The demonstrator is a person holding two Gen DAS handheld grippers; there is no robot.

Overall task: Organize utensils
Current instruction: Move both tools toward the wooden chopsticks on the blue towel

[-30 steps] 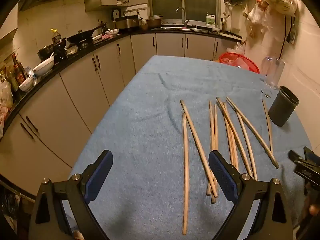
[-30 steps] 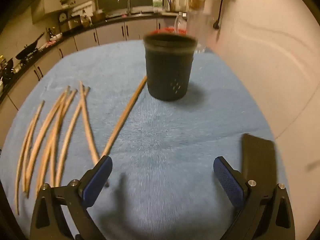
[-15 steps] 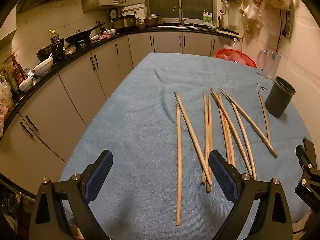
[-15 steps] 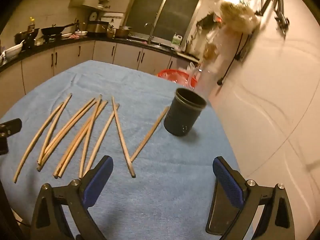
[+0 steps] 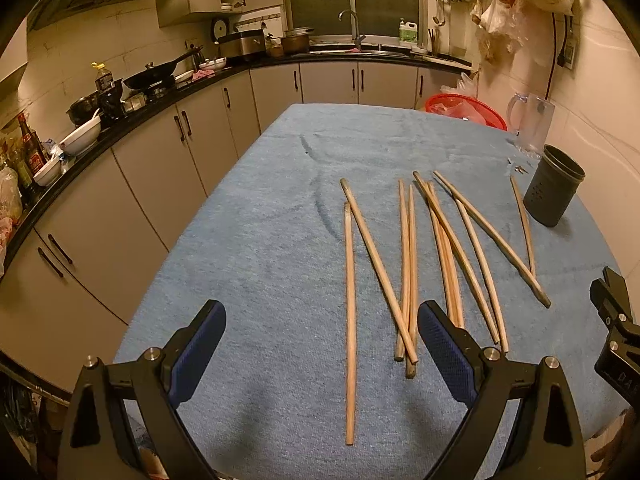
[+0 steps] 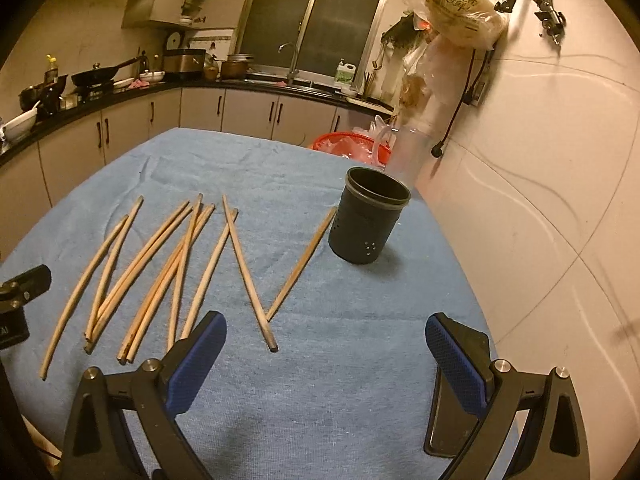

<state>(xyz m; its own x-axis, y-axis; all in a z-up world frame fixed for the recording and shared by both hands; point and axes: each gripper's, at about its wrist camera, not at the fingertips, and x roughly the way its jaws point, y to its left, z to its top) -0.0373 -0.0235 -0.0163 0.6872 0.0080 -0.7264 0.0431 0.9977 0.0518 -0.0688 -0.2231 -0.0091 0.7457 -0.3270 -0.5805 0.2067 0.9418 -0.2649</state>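
Overhead, dim kitchen; blue tablecloth [image 5: 260, 240]

Dim kitchen: beige cabinets [image 5: 168, 168], dark window [image 6: 312, 12] (perhaps night), tiled wall [image 6: 560, 160].

Wooden chopsticks [image 5: 406, 268] scattered flat; dark holder [image 6: 368, 216] upright, empty

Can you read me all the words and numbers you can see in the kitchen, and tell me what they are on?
Nothing reads clearly.
Hanging plastic bag: green print, too blurred to read.
Right gripper body, seen from the left camera: raised letters, perhaps "BA", cut off.
Left gripper body, seen from the right camera: letter fragments, cut off.
Bottles on the counter: labels too small.
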